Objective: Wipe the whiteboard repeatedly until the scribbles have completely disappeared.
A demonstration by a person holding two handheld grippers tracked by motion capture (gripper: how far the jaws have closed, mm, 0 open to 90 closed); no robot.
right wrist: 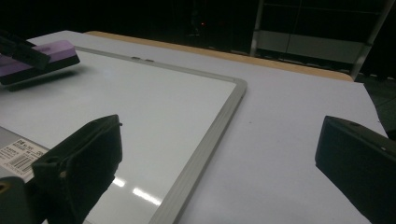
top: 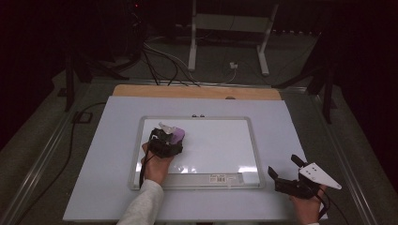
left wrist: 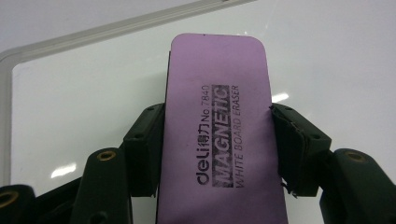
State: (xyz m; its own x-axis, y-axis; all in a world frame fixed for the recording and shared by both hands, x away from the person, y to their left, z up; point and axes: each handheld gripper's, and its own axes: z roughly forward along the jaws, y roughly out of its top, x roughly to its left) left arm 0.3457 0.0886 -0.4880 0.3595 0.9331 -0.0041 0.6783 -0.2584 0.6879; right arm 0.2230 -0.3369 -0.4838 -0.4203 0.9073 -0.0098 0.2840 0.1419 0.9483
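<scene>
Right now your left gripper point(top: 172, 137) is clamped on the purple eraser point(top: 177, 135), one pad on each long side, jaws partly closed to the eraser's width. In the left gripper view the eraser point(left wrist: 219, 130) runs lengthwise away from the camera between the two black pads, printed top face up, label reading "MAGNETIC WHITE BOARD ERASER". It sits over the whiteboard point(top: 213, 145), in the far-left part of the white surface, near the far-left corner of the frame. Whether its underside touches the board or hangs just above it, I can't tell; the right gripper view shows a dark shadow right under it, with the eraser point(right wrist: 39, 58) low over the board point(right wrist: 154, 112).

Your left hand point(top: 157, 164) comes in from the near edge, across the board's near-left frame, sleeve behind it.

Your right gripper point(top: 284, 172) is off the board, at the near-right corner of the pale table sheet point(top: 103, 154), just right of the board's near-right corner. Its jaws stand wide apart with nothing between them; in its own view the two black pads frame bare sheet and the board's right edge. Grey three-cornered plate on top points right.

Board lies flat and square on the sheet, barcode sticker point(top: 219, 178) on its near frame strip. Two glare spots on the white surface near the near edge.
</scene>
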